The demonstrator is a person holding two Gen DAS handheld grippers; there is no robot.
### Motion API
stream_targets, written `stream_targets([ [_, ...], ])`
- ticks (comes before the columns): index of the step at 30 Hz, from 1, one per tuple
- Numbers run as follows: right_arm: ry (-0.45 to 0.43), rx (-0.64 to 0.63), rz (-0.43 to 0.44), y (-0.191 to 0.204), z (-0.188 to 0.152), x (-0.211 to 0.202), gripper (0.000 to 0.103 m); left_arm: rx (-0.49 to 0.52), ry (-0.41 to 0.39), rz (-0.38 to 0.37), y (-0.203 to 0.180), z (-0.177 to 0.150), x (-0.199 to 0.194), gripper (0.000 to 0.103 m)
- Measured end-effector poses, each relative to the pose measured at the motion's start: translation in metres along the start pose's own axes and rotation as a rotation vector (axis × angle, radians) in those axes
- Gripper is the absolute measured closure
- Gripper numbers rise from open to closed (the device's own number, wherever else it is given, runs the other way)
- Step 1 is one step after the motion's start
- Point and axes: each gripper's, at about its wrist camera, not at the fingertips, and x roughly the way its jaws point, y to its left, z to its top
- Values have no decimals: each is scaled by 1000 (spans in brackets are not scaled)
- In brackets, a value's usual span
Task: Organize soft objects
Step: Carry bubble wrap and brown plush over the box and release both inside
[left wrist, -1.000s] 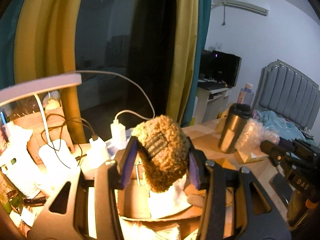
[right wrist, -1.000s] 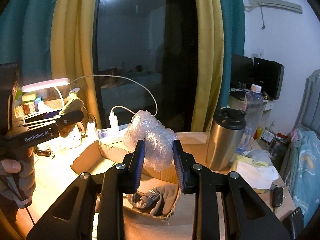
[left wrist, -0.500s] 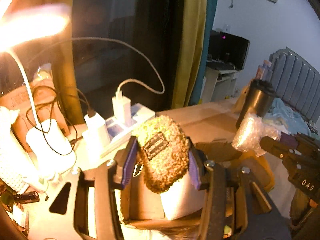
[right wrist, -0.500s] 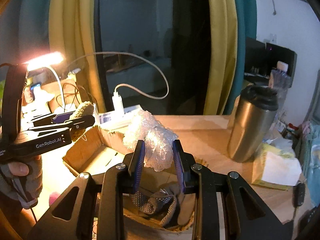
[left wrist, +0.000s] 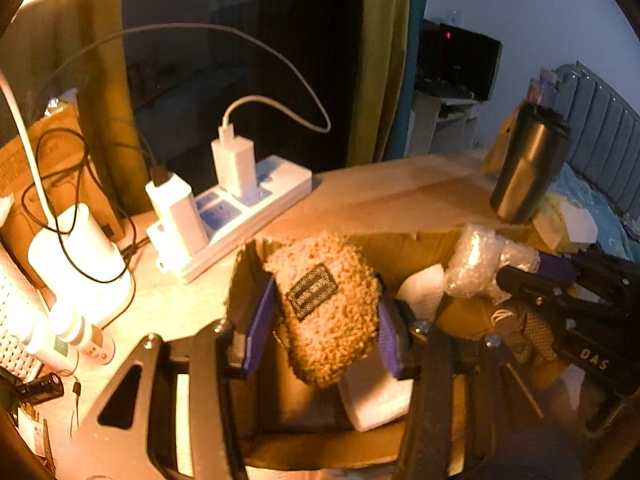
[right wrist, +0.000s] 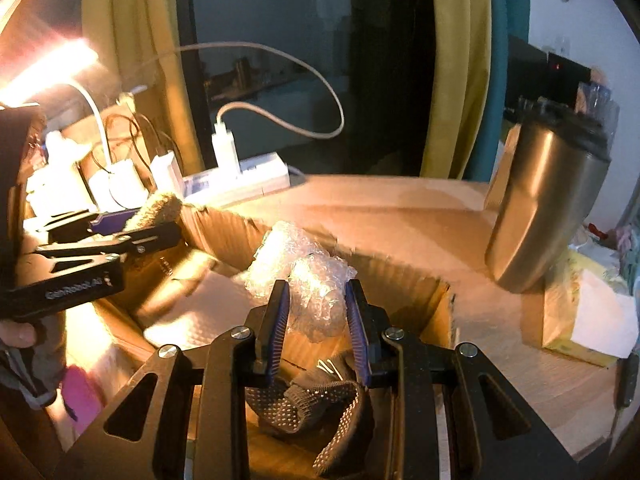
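Left tongs: my left gripper (left wrist: 324,320) has the fuzzy tan pouch (left wrist: 320,312) between its purple pads, and the jaws are opening at this moment. The pouch is not yet fallen; it hangs between them, tilted, with the dark woven label to the front.

Right tongs: my right gripper (right wrist: 316,320) is closed narrow on the wad of bubble wrap (right wrist: 304,276). The grip has not changed; the pads press the wrap from both sides.

What has changed: one second ago both tongs were high, with the window and curtains behind the things. Now both have come down and tip forward over the open cardboard box (right wrist: 420,280). The pouch is above the left part of the box, the bubble wrap above the far middle part.

Box contents: a white padded sheet (right wrist: 208,308) lies on the left side, and a dark dotted glove (right wrist: 316,404) lies just under my right gripper.

Around the box: the steel tumbler (right wrist: 548,208) stands on the right, apart from the box; the power strip (left wrist: 244,208) with chargers is behind it.

Meaning for the task: I judge that the carrying is done and the release has begun on the left side. The right must open next.

Risk: the pouch is near the left wall of the box and could catch on the flap.
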Motion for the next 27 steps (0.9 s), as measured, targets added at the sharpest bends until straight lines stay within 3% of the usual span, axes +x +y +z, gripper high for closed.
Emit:
stream_targets([
  [4, 33, -10, -19, 3, -3, 10, 69, -18, 15, 11, 3, 2, 3, 50],
  [8, 23, -9, -26, 6, -3, 5, 52, -9, 23, 12, 3, 3, 0, 49],
  [10, 14, -9, -31, 7, -1, -1, 49, 4, 27, 12, 1, 3, -2, 49],
  [14, -3, -5, -40, 7, -1, -16, 48, 14, 12, 12, -3, 2, -13, 46],
  [16, -19, -4, -38, 8, -1, -28, 48, 16, 2, 9, -3, 3, -19, 22],
  [27, -76, -8, -45, 18, -12, -79, 48, -30, -86, 3, 0, 3, -73, 22],
])
